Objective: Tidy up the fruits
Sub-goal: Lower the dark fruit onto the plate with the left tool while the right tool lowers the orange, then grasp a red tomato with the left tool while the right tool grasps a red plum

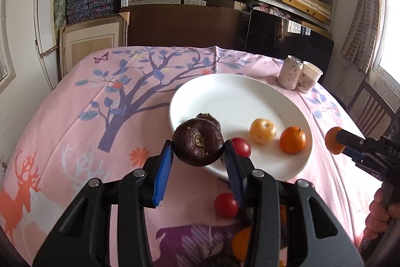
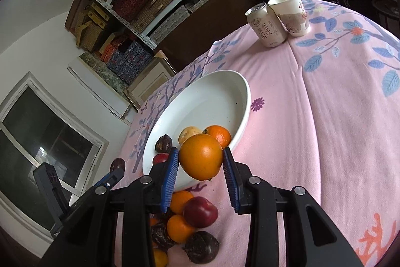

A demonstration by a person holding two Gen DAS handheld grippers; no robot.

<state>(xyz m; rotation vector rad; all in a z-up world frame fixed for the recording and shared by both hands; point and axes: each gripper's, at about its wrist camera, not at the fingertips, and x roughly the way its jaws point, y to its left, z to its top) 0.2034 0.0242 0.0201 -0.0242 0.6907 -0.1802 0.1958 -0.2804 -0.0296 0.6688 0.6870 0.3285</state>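
Fruits: a dark purple fruit (image 1: 198, 145) is clamped between the blue pads of the left gripper (image 1: 198, 154), raised over the near rim of the white plate (image 1: 225, 91); an orange (image 2: 201, 157) is clamped in the right gripper (image 2: 201, 159), also at the plate's near rim.
On the plate: a yellow fruit (image 1: 263, 131), a small orange (image 1: 292, 143), a red fruit (image 1: 241, 147) and another dark fruit (image 2: 163, 144).
Writing: the can (image 2: 266, 25) at the tablecloth's far edge bears Chinese characters, too small to read surely; the paper cup (image 2: 290, 14) touches it. Letters "DAS" show on the right gripper's body in the left view.
Right view only: a pile (image 2: 190, 224) of oranges, a red fruit and dark fruits on the tablecloth (image 2: 325, 129) just before the plate.
Left view only: a person's hand (image 1: 377, 214) on the right gripper's handle, and a red fruit (image 1: 226, 205) beneath the left fingers.
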